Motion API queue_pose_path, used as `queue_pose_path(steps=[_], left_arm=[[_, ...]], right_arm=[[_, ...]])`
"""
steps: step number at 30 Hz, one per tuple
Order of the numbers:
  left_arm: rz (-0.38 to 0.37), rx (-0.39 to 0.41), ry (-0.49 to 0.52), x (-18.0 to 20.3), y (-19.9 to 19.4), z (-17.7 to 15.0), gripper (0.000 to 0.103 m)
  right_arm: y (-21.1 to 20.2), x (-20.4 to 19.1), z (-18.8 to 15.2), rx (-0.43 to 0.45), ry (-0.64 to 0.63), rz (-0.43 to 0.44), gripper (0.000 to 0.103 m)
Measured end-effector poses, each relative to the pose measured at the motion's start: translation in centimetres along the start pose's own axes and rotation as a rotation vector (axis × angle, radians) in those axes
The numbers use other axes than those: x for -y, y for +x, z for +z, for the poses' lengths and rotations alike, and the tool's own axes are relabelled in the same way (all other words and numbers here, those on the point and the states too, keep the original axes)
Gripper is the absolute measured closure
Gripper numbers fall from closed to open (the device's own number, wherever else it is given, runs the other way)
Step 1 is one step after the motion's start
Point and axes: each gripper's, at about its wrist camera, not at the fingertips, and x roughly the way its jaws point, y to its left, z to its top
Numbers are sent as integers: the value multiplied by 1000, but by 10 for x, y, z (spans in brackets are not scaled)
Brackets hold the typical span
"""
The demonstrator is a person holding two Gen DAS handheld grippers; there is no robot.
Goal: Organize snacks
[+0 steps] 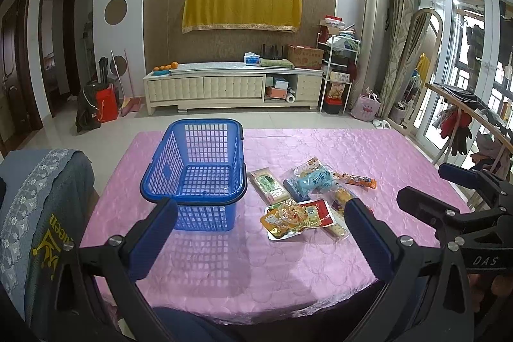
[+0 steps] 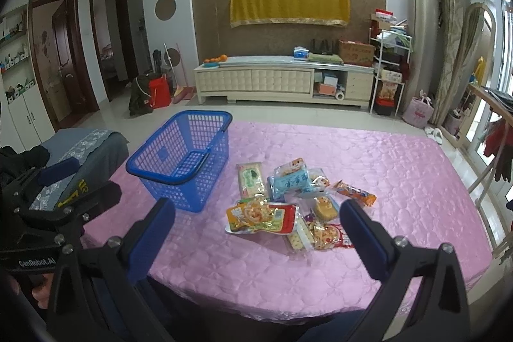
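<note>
Snacks piled just right of blue basket, none inside. Left gripper and right gripper both spread wide, holding nothing.

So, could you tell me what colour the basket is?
Blue basket, with a black handle; clearest in the left wrist view.

An empty blue basket stands upright, with snack packets heaped just right of it.

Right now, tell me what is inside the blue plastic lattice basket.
The blue plastic lattice basket holds no snacks; its mesh floor shows bare. The snack packets all lie beside it on the pink tablecloth. Nothing hides its interior.
</note>
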Motion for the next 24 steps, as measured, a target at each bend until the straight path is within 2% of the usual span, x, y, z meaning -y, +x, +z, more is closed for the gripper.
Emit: queue_pose_path(steps=[24], left_arm=[[0,-6,7,-2,-4,0,0]], right_arm=[[-1,1,5,1,-14,36,0]])
